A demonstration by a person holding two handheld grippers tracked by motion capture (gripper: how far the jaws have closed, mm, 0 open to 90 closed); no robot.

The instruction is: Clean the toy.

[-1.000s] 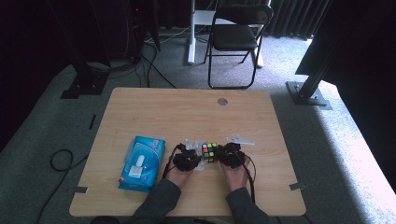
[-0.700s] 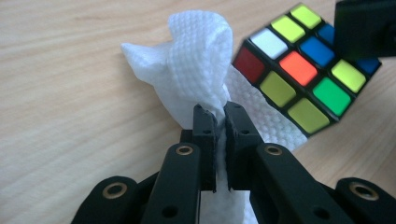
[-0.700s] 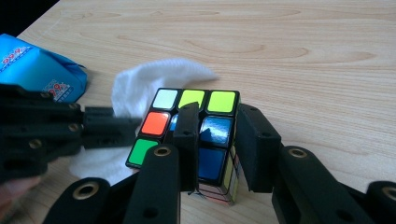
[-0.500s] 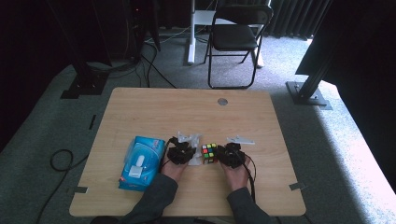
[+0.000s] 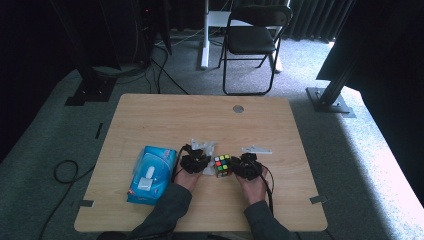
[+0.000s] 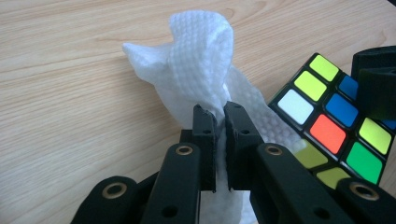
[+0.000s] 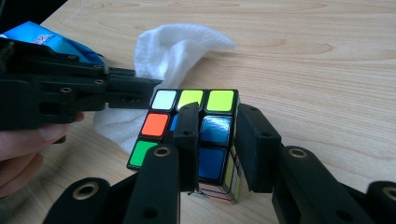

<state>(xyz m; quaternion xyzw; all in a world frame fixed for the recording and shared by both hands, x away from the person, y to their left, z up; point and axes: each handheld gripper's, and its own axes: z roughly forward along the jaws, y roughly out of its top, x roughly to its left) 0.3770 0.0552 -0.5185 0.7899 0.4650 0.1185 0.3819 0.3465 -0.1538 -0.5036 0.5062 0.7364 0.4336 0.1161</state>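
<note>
Left gripper [image 6: 220, 111] has its two black jaws pinched together on a white textured wipe [image 6: 198, 60]; the cloth bunches up above the jaw tips and trails down between them toward the wooden table [image 6: 70, 93]. Just beside it, at the right of the left gripper view, sits a colour-tiled puzzle cube [image 6: 336, 126], tilted, its near corner touching or overlapping the wipe's lower fold.

Right gripper [image 7: 215, 116] straddles that cube [image 7: 191, 130]: one jaw lies across the front face over the middle column, the other sits against the cube's right-hand side, so the jaws appear clamped on it — though the exact contact on the far side is hard to make out. The visible face shows white, yellow-green, orange, blue and green tiles. Behind the cube lies the wipe [image 7: 173, 51], spread on the table, and the other gripper's black body [image 7: 70, 93] reaches in from the left with a hand [image 7: 23, 149] below it.

From the high view, both grippers work near the table's front edge, the left one [image 5: 196, 161] and the right one [image 5: 246, 165] on either side of the cube [image 5: 222, 165]. A blue pack of wipes [image 5: 151, 173] lies just left of the left hand — flat on the table [image 5: 165, 115]. A black folding chair [image 5: 252, 40] stands beyond the far edge.
</note>
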